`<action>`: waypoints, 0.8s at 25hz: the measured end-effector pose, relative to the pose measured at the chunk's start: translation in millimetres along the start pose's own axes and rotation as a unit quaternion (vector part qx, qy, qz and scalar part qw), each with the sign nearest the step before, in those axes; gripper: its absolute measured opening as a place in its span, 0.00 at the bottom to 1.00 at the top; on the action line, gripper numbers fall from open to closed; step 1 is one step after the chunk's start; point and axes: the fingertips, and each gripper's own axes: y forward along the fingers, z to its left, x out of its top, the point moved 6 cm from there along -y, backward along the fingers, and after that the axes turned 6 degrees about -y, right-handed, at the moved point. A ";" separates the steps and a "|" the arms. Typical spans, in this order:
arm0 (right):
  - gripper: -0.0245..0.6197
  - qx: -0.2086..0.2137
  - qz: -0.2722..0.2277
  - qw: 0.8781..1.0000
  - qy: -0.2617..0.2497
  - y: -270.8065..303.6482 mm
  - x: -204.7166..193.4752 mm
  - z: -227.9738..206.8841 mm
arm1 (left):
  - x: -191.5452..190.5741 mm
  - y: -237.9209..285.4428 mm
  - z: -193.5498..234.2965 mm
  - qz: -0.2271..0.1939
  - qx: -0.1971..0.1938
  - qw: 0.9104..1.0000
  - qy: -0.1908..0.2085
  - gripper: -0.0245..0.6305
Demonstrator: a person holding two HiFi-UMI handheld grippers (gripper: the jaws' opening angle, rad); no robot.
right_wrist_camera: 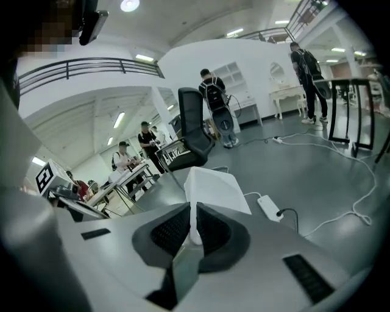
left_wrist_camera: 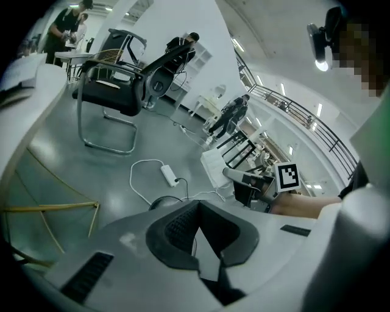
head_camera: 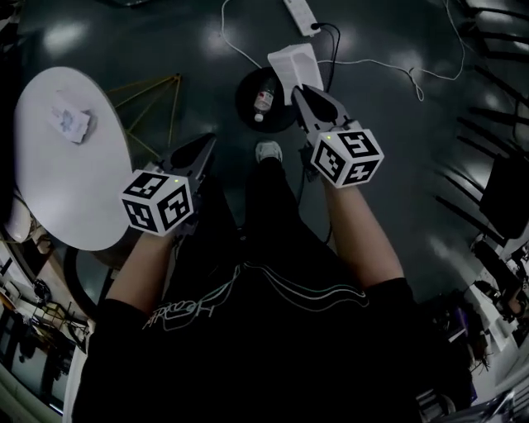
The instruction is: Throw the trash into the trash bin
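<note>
A black round trash bin (head_camera: 248,106) stands on the dark floor ahead of my feet, with a plastic bottle (head_camera: 264,101) lying inside. My right gripper (head_camera: 299,89) hangs over the bin's right rim, shut on a folded white sheet of paper (head_camera: 293,64). In the right gripper view the pads pinch the paper's (right_wrist_camera: 214,190) lower edge at the right gripper (right_wrist_camera: 192,228). My left gripper (head_camera: 208,142) is lower left of the bin, shut with nothing in it; its jaws meet in the left gripper view (left_wrist_camera: 196,210). There the bin's rim (left_wrist_camera: 159,202) peeks out just beyond them.
A white round table (head_camera: 58,190) at the left carries a crumpled paper (head_camera: 71,121). A yellow wire frame (head_camera: 153,99) stands beside it. A power strip (head_camera: 302,15) and white cables (head_camera: 397,70) lie beyond the bin. An office chair (left_wrist_camera: 122,79) and several people stand farther off.
</note>
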 end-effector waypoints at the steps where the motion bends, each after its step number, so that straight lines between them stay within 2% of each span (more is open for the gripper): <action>1: 0.12 0.007 0.007 1.000 0.007 2.7 -10.3 -4.7 | -3.5 6.4 1.6 0.001 0.006 1.000 -0.001 0.05; 4: 0.12 0.026 0.033 0.999 0.007 13.5 -39.6 -24.3 | -9.1 29.9 5.3 -0.006 0.022 1.000 -0.007 0.05; 9: 0.12 0.055 0.119 0.991 0.014 41.6 -97.5 -55.5 | -23.0 67.3 13.1 -0.007 0.038 0.998 -0.040 0.05; 13: 0.12 0.077 0.185 0.980 0.022 65.4 -134.1 -73.4 | -32.0 92.1 17.1 0.005 0.033 0.998 -0.048 0.05; 17: 0.12 0.093 0.241 0.966 -0.001 83.3 -162.8 -81.0 | -30.4 102.6 12.7 -0.010 0.038 0.997 -0.064 0.05; 20: 0.12 0.122 0.271 0.955 -0.008 94.6 -179.2 -75.6 | -35.3 103.7 13.4 -0.013 0.042 0.996 -0.075 0.05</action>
